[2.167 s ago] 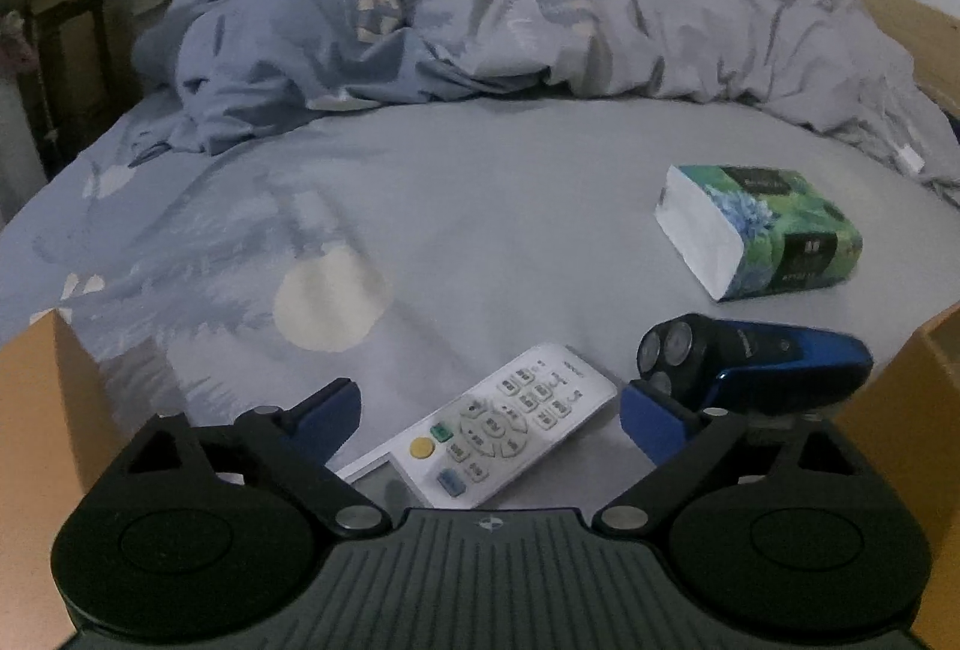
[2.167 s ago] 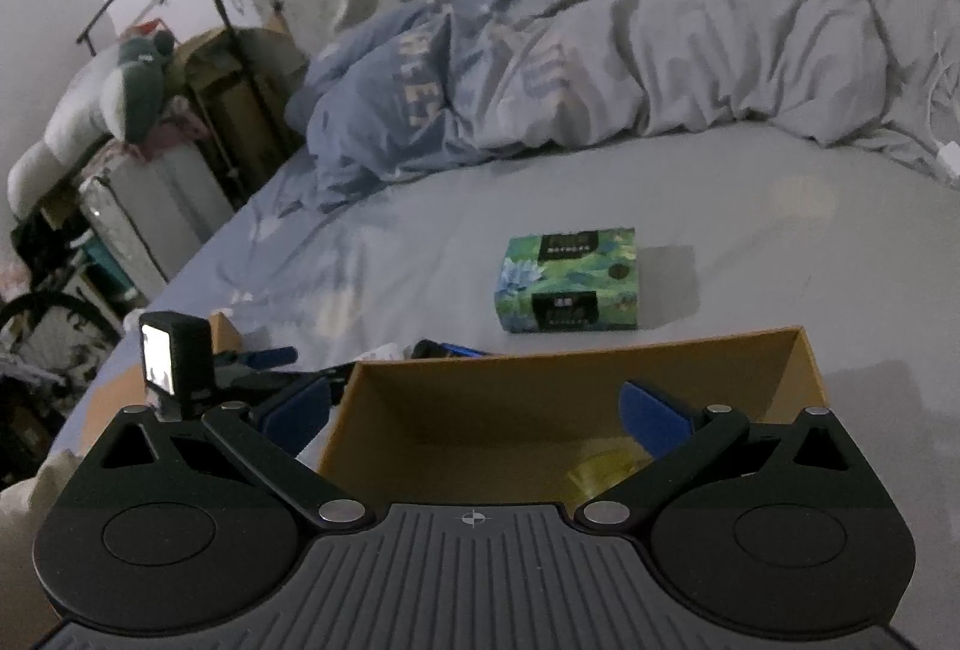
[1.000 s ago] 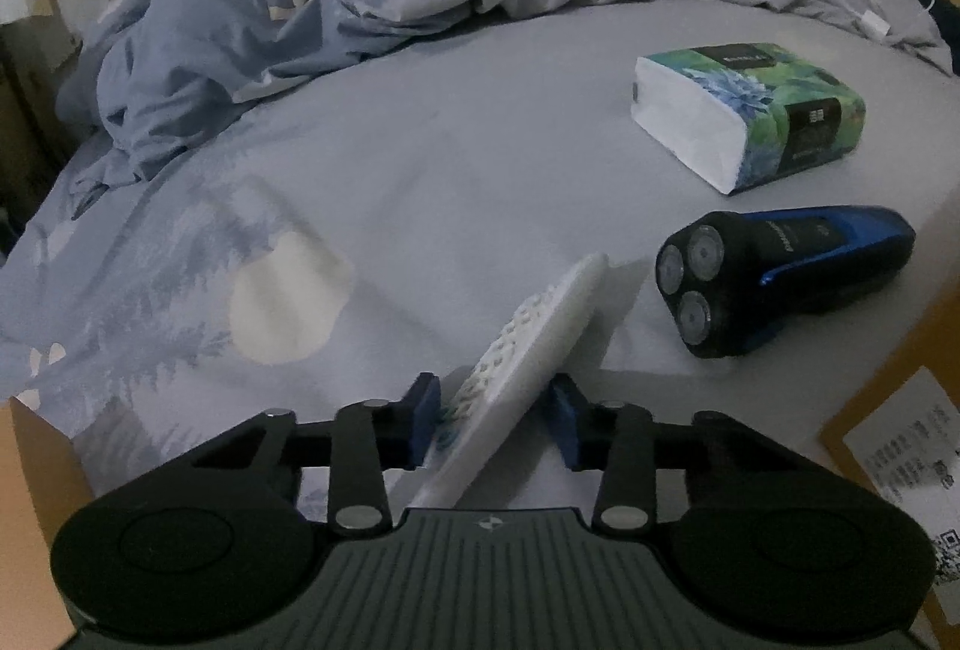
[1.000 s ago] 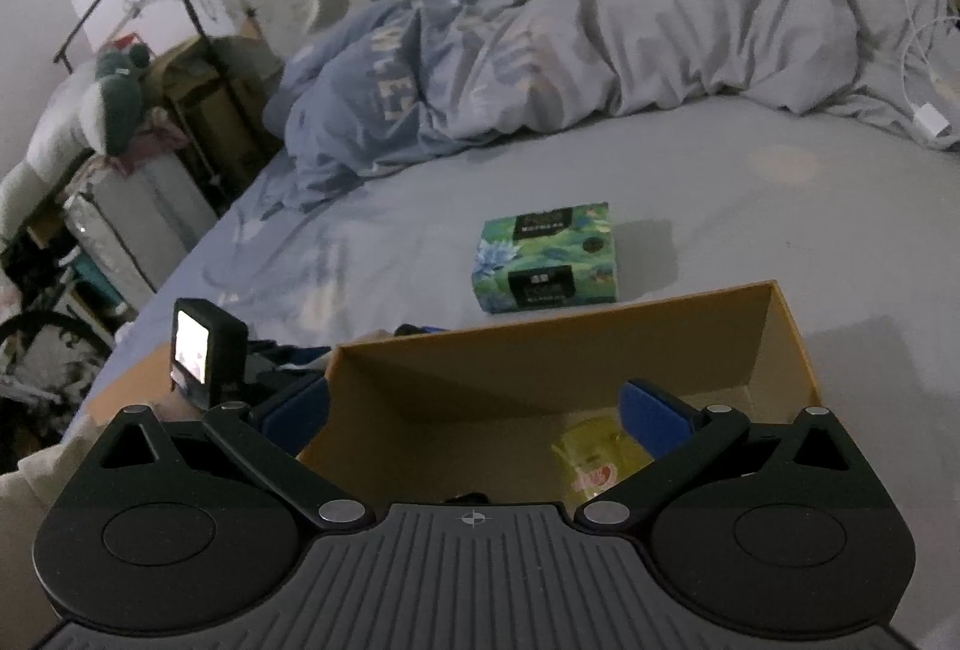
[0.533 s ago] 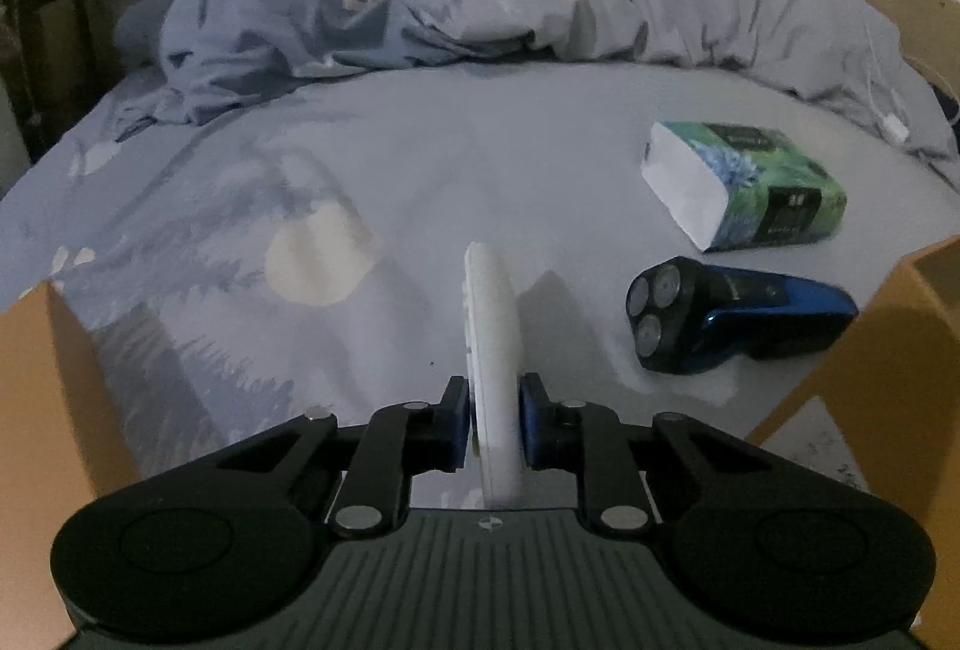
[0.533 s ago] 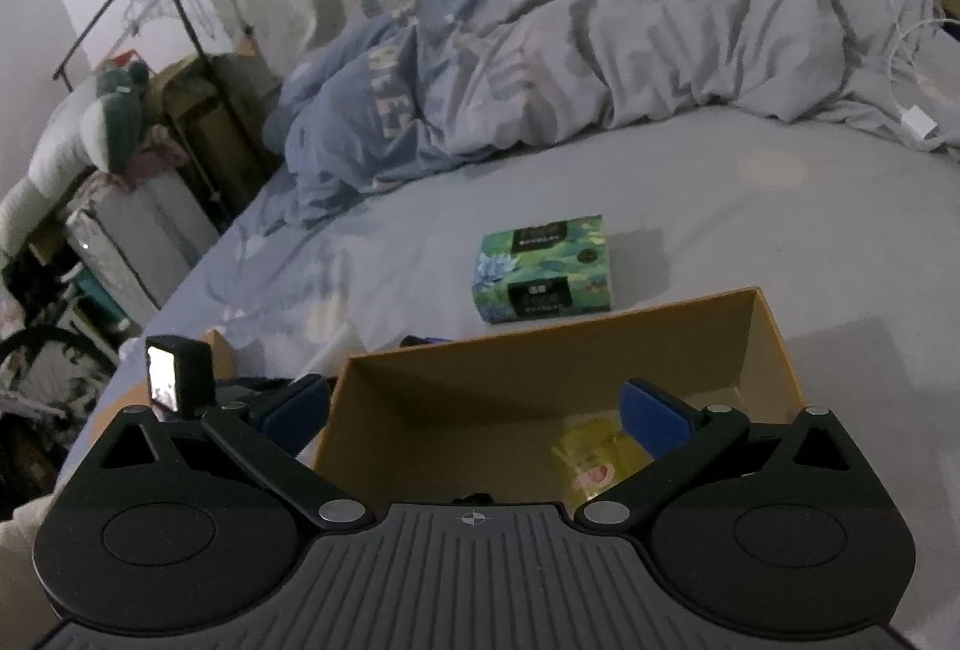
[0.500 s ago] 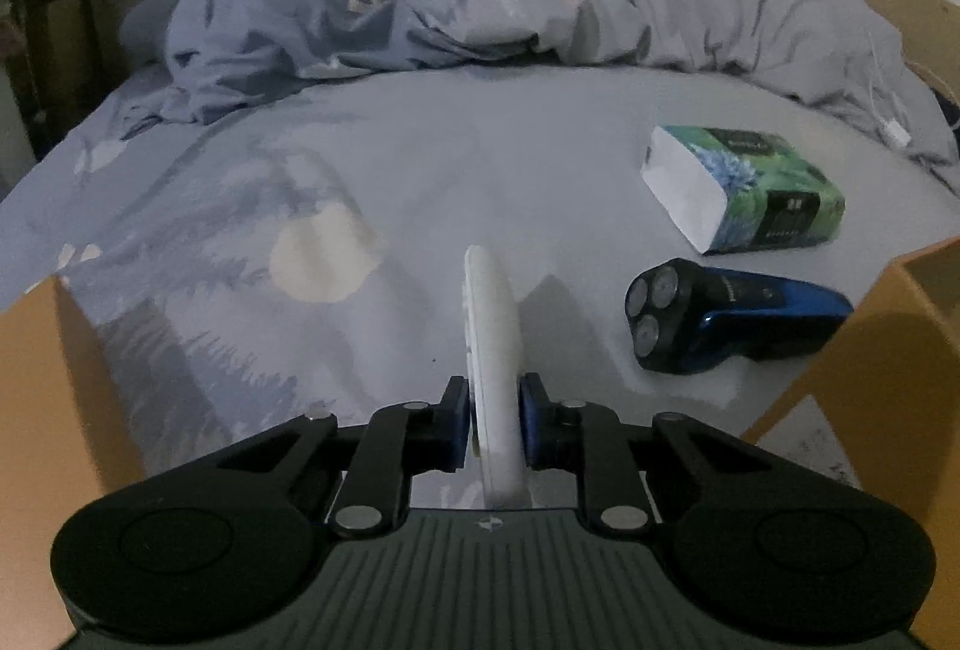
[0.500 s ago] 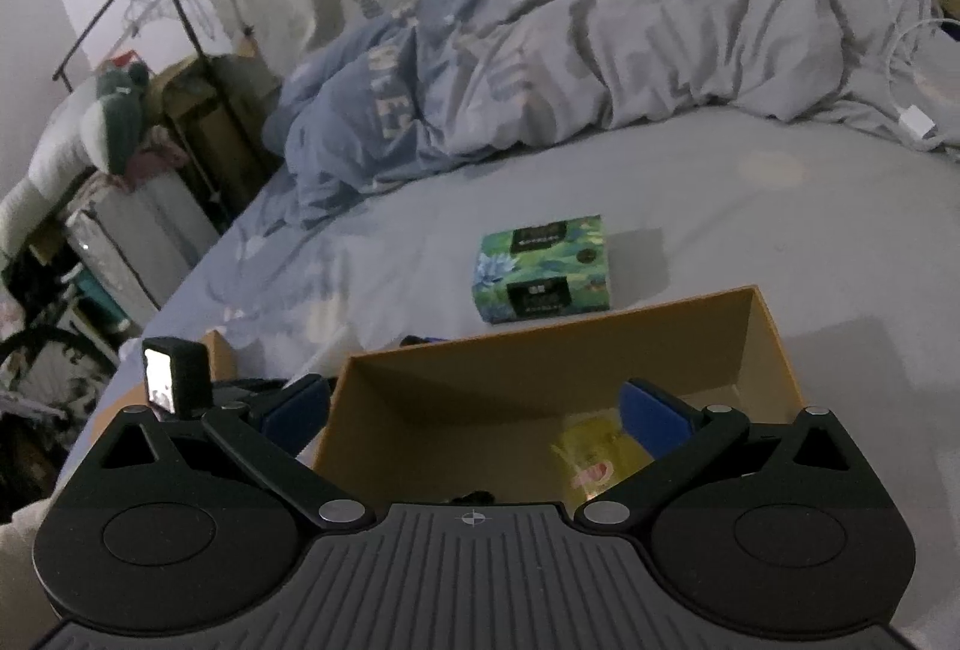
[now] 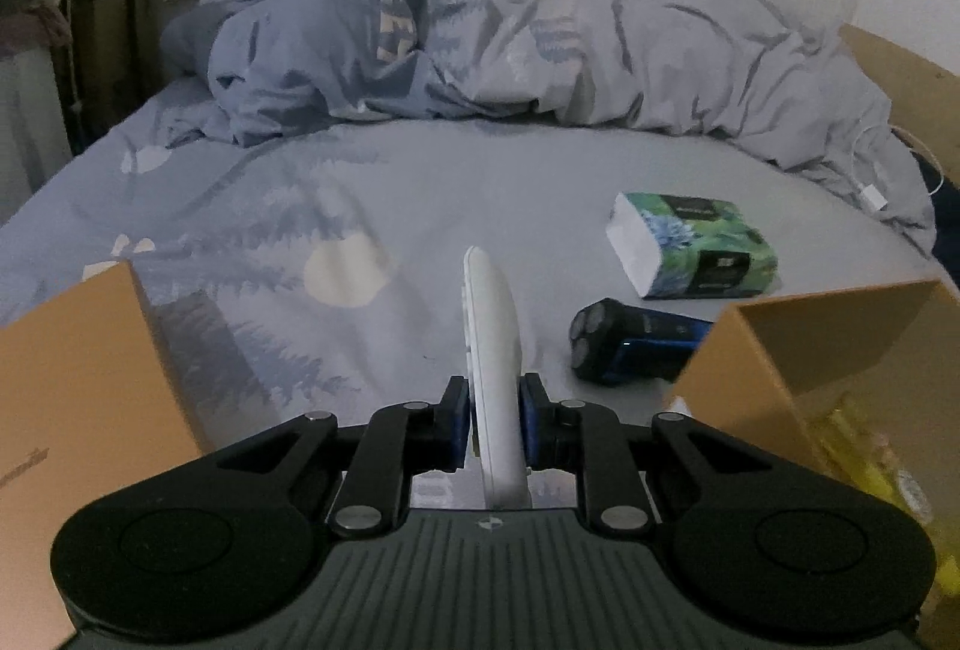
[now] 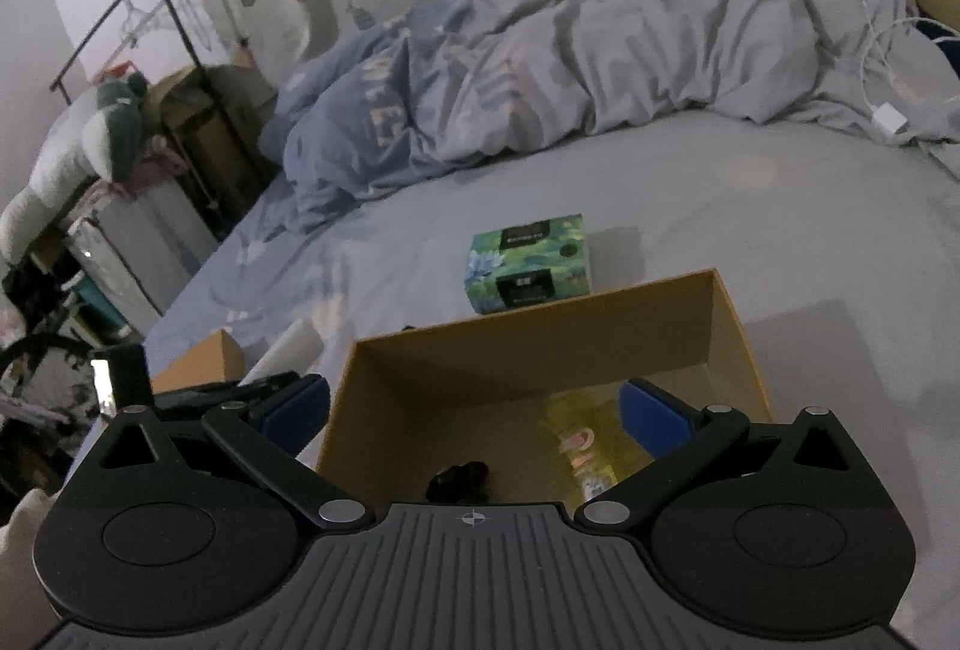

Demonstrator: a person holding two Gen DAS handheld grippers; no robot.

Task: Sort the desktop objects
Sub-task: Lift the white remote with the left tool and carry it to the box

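Gripping a slim white plastic remote [image 9: 492, 344] edge-up, left gripper [image 9: 491, 425] jaws clamped, right gripper [image 10: 474, 407] jaws wide.

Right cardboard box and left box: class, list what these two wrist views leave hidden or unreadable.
- Right cardboard box: the right gripper body covers its near floor; the small black item is too dim to identify.
- Left cardboard box: inside unseen, only an outer wall shows.
- Electric shaver: tail hidden behind the right box's corner.
- Remote control: buttons face away, held edge-on in the left gripper.
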